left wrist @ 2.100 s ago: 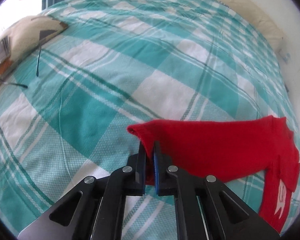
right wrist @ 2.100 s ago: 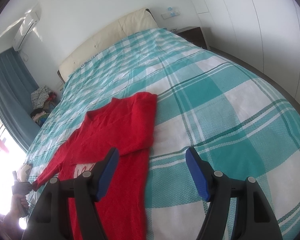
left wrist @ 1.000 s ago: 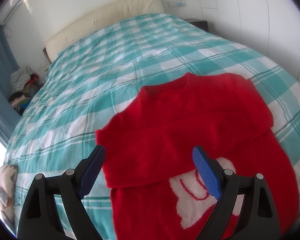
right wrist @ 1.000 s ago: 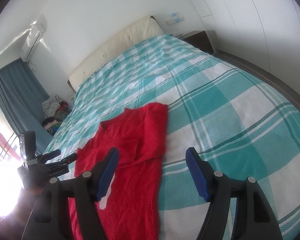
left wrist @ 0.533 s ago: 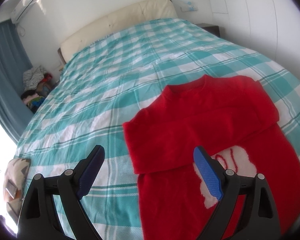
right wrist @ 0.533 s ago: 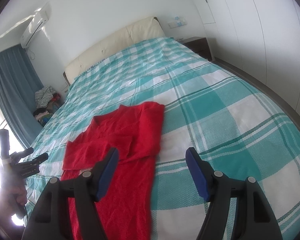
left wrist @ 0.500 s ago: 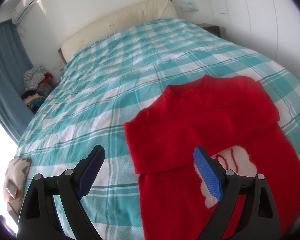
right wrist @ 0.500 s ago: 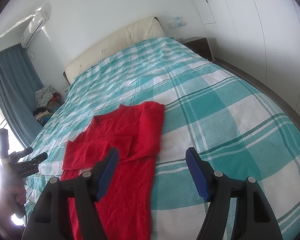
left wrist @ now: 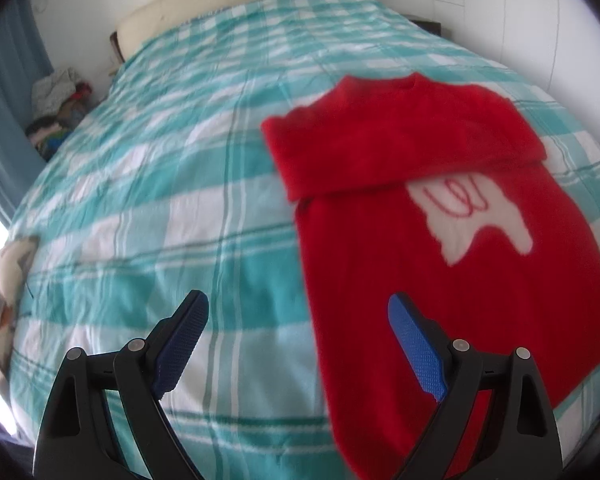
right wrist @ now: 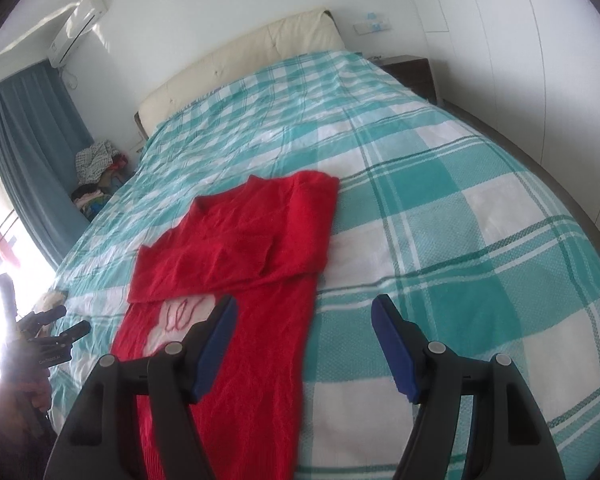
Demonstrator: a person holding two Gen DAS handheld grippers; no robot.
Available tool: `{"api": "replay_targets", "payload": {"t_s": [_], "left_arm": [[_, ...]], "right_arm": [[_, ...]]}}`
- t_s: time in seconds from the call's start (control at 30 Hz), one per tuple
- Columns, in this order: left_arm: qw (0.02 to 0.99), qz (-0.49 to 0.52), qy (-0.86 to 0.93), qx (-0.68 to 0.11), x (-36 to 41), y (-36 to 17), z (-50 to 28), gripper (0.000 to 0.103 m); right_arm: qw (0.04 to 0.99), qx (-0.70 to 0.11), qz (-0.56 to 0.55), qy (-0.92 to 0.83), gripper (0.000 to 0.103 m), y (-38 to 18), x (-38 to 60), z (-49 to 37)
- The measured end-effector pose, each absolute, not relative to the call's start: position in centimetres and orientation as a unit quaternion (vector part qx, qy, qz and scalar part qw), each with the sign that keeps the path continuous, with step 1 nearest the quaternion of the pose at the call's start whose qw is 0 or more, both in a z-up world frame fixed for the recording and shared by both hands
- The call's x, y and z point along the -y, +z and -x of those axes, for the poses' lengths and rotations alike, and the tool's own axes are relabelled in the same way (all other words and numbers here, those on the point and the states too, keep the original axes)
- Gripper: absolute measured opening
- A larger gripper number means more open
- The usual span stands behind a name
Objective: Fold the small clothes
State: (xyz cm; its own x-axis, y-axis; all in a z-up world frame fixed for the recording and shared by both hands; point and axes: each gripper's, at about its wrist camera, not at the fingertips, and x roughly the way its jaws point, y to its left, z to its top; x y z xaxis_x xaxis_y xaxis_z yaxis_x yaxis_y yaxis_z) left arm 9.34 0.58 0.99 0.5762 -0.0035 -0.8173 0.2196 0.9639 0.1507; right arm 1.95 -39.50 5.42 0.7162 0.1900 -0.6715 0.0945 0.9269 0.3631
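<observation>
L gripper (left wrist: 298,338) jaws wide apart, nothing btwn the blue pads, hovering over bedspread (left wrist: 148,208) at the sweater's left edge; right pad sits over red fabric, left pad over plaid. Frame a bit blurred. R gripper (right wrist: 304,334) also wide, empty, straddling the sweater's right edge: left pad over red, right pad over plaid.

Red sweater (right wrist: 236,264) lies flat on the near half of the bed, hem toward cams, neck toward headboard. Both sleeves folded in across the chest, forming a band over the upper body; white graphic (left wrist: 472,216) w/ red scribble partly showing just below that band. Lower body unfolded.

Far left in R view: person's hand (right wrist: 24,396) holding the L gripper, backlit by window, detail washed out. Small cushion (left wrist: 0,292) at bed's left edge. Further back: clothes pile (right wrist: 96,168) on floor by blue curtain (right wrist: 32,140), cream headboard (right wrist: 240,64), nightstand (right wrist: 412,68), AC unit (right wrist: 80,24) on wall.
</observation>
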Motion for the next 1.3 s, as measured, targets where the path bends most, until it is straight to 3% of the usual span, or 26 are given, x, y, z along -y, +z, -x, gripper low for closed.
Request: {"api": "replay_targets", "payload": {"t_s": [0.13,0.33,0.4,0.47,0.53,0.57,0.6,0.67,0.83,0.97,1.17,1.3], "left_arm": [[0.848,-0.039,-0.102,-0.519,-3.3,-2.3,-5.1,0.090],[0.832,0.000,-0.168,-0.530,-2.0,-3.1,-1.1,0.075],[0.829,0.004,-0.173,-0.532,-1.8,-3.4,-1.1,0.064],[0.825,0.010,-0.177,-0.536,-1.9,-3.8,-1.3,0.042],[0.819,0.021,-0.190,-0.541,-1.9,-4.0,-1.3,0.025],[0.814,0.029,-0.201,-0.545,-2.0,-4.0,-1.3,0.011],[0.808,0.037,-0.208,-0.550,-1.9,-4.0,-1.2,0.006],[0.809,0.048,-0.207,-0.548,-2.2,-3.7,-1.2,0.003],[0.813,0.112,-0.222,-0.527,-3.6,-1.1,-2.4,0.002],[0.821,0.160,-0.236,-0.494,-3.5,2.5,-7.7,0.002],[0.846,0.191,-0.214,-0.450,-1.5,5.9,-20.0,0.002],[0.858,0.192,-0.181,-0.440,0.0,5.9,-27.5,0.002]], "right_arm": [[0.869,-0.445,-0.206,0.069,0.069,3.2,37.4,0.9],[0.800,-0.545,-0.235,0.092,0.069,-0.8,34.4,3.6],[0.789,-0.564,-0.228,0.088,0.069,-1.9,33.8,3.9],[0.786,-0.571,-0.218,0.085,0.068,-2.4,33.1,4.0],[0.781,-0.575,-0.222,0.099,0.061,-2.8,32.4,3.8],[0.776,-0.580,-0.220,0.114,0.047,-3.1,31.8,3.7],[0.773,-0.586,-0.210,0.123,0.029,-3.1,31.1,3.5],[0.781,-0.584,-0.186,0.120,0.005,-2.9,30.5,3.5],[0.806,-0.541,-0.210,0.117,0.005,-0.1,32.1,3.6],[0.839,-0.479,-0.229,0.118,0.005,3.7,34.0,1.1],[0.893,-0.387,-0.217,0.080,0.005,8.1,36.9,-9.2],[0.903,-0.376,-0.200,0.055,0.005,7.8,37.7,-17.4]]}}
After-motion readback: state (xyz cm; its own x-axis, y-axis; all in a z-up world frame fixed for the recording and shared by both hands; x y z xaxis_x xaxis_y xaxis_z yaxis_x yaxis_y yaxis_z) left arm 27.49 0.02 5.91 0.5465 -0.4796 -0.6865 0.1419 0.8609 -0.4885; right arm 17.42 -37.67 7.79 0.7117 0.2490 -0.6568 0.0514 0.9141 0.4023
